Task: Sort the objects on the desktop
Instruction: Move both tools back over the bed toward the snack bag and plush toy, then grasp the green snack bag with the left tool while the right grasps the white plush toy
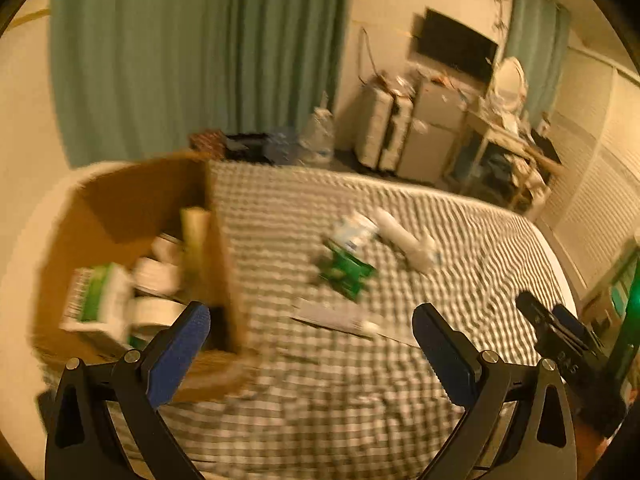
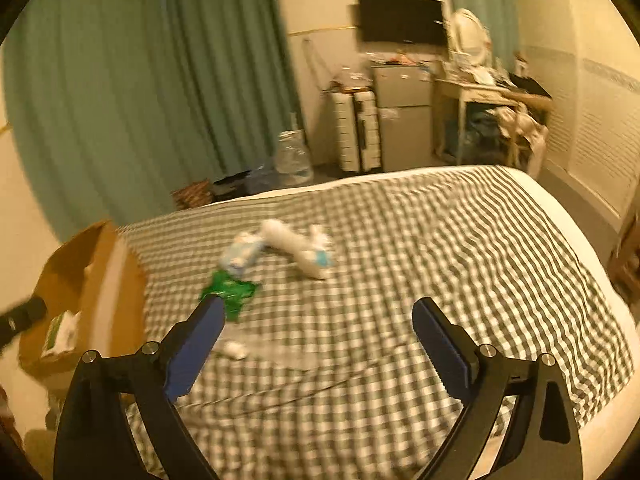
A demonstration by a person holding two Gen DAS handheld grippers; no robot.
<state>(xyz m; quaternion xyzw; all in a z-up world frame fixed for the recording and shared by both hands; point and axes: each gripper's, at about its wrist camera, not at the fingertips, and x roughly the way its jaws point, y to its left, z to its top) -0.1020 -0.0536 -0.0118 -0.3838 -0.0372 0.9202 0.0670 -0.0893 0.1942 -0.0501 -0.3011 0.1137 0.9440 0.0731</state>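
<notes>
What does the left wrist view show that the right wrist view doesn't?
Only the left wrist view looks into the cardboard box: a green-and-white carton and white containers, blurred. It also shows the right gripper at its edge.

Only the right wrist view shows the bed's far right corner and the floor beyond.

Both show the green packet, the white tube, and the checked cover. Each gripper's own jaws stand open and empty, as with the left gripper.
</notes>
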